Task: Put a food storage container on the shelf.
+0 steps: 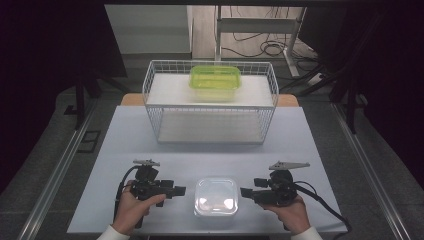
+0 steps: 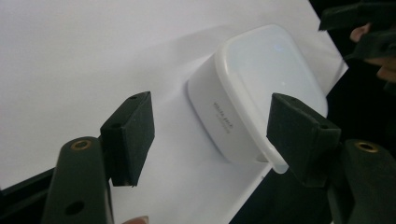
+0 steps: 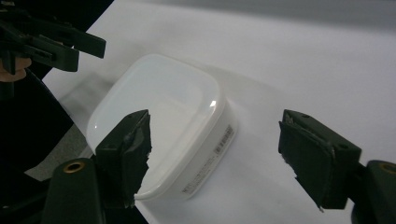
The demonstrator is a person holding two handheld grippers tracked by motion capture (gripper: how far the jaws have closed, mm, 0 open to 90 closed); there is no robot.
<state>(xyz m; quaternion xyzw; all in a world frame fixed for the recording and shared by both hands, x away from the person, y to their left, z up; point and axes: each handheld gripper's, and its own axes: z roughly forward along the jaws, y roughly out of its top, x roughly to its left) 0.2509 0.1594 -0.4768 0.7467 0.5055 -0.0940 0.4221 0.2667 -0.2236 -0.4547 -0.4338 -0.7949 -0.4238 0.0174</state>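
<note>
Small print on white container (image 3: 161, 126) side unreadable

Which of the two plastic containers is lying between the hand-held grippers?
The white container at the table's near edge. The other one, the green container, sits farther away on top of the wire basket.

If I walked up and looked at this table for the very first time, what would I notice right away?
Probably the bright green lidded container on top of the white wire basket at the far side of the table. Next, the white lidded box near the front edge, with the left claw and the right claw pointing at it from either side, both open and not touching it.
</note>
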